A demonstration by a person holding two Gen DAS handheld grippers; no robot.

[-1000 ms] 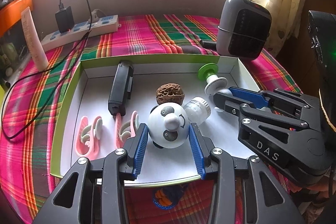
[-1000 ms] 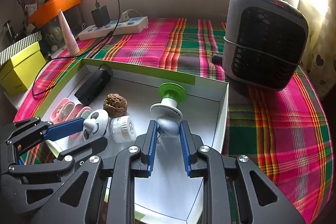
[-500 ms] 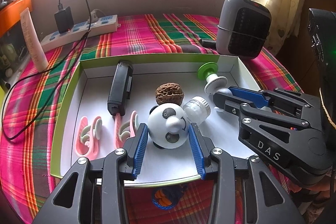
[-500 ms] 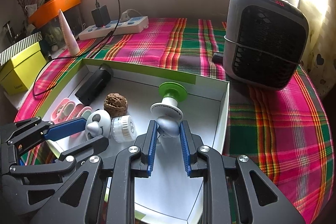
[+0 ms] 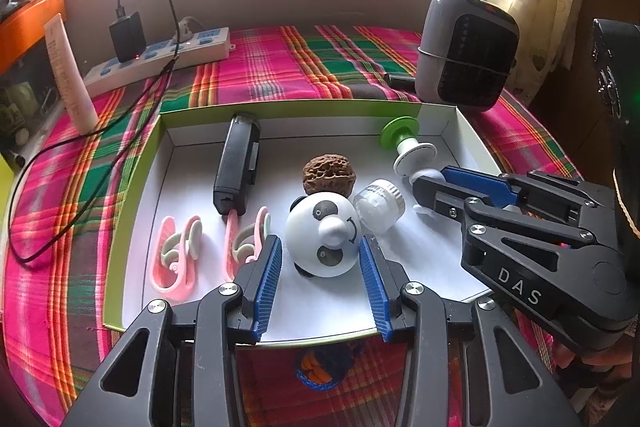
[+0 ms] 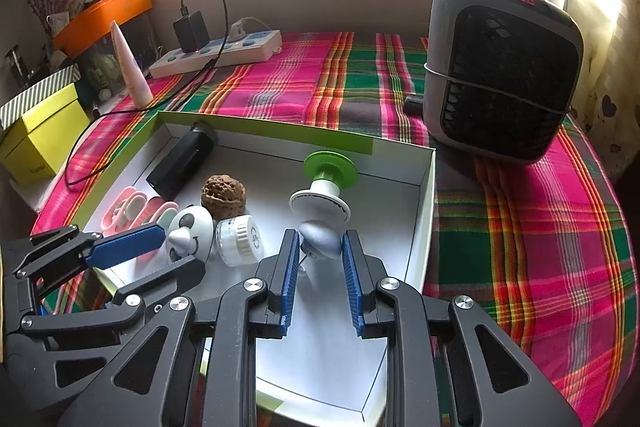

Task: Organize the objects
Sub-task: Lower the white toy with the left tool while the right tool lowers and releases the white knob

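While the left hand-held gripper brackets the panda ball unclamped, walnut and jar crowd behind; right hand-held gripper pinches the toy.

Box – white inside, lime-green outside. Cloth – pink/green/orange plaid. Panda ball white with black patches. Walnut brown, clips pink, tool pads blue.

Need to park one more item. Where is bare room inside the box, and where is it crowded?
Bare white floor lies along the box's right wall, beside the green-capped piece, and along the near edge under the right gripper. Crowded: the middle, where the panda ball, walnut and clear jar cluster, and the left, with the pink clips and black device.
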